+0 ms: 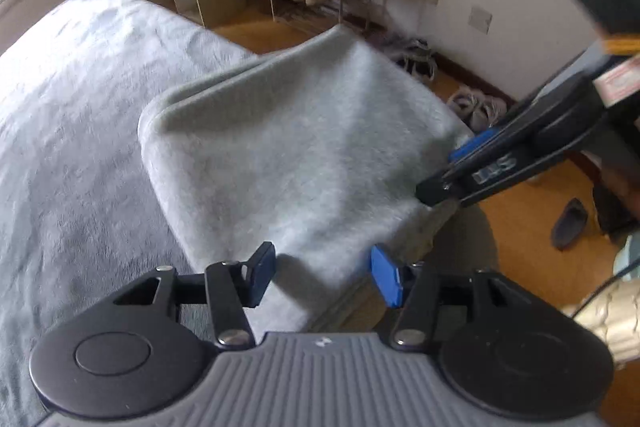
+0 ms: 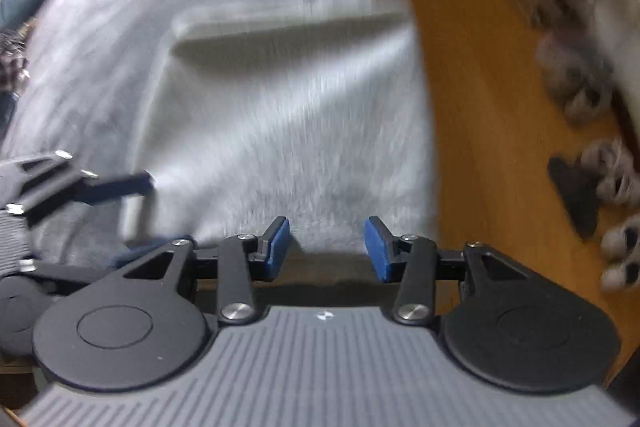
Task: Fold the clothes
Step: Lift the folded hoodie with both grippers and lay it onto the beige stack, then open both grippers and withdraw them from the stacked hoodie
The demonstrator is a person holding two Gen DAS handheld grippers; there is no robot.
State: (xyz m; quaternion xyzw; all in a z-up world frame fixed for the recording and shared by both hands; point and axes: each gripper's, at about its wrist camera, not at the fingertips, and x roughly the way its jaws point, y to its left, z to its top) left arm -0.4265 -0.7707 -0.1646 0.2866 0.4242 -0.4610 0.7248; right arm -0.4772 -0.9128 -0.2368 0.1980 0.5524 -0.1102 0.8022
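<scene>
Already the light grey garment (image 1: pixel 288 147) looks folded: it lies as a compact, roughly rectangular bundle at the edge of the bed (image 1: pixel 80 99), filling the middle of the left wrist view, with a doubled, rolled edge showing along its upper left side where layers stack. In the right wrist view, which is motion-blurred, the same bundle fills the centre of the frame with that thick folded edge across its top and the orange-brown floor (image 2: pixel 472 75) to its right. The left gripper (image 1: pixel 324 277) stands apart at the lower middle of its frame, blue pads on either side of the bundle's near edge without pressing it, so nothing is gripped. The right gripper (image 2: pixel 327 249) is likewise parted above the near edge, its pads clear of the cloth; seen from the left wrist it reaches in from the right of the frame, its tip at the bundle's right-hand edge. My reading is that this piece is essentially finished and released. What may remain is a last smoothing or squaring and any further clothes, though no other garment is plainly visible.
</scene>
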